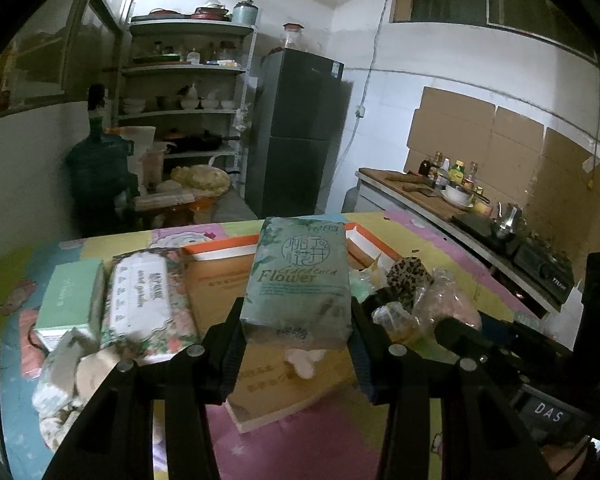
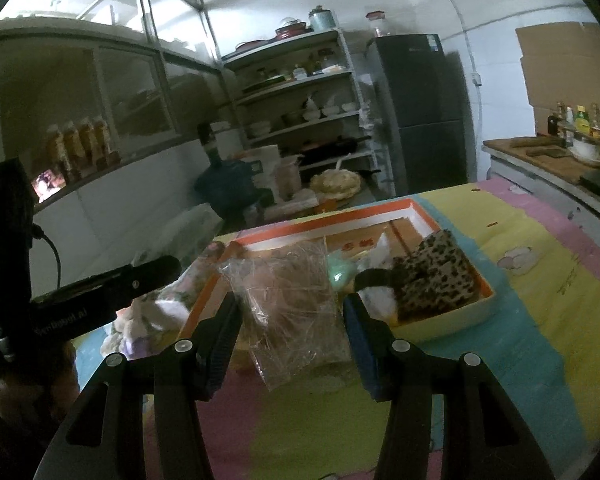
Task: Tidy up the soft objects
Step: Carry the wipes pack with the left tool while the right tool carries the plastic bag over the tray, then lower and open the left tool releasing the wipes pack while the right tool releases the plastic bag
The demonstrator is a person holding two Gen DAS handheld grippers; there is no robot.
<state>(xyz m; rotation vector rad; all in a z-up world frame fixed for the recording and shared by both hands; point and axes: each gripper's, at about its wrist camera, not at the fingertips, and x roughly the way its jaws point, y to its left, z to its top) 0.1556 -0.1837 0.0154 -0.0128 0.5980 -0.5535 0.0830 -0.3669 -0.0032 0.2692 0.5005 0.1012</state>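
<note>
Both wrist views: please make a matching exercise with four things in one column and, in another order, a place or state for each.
Things:
1. green Flower tissue pack
2. clear plastic bag
3. leopard-print item
4. floral tissue pack

Places or states:
A. lies inside the orange-rimmed box
B. gripped in the left claw
C. lies on the table, left of the held green pack
D. gripped in the right claw

Pairs: 1-B, 2-D, 3-A, 4-C
</note>
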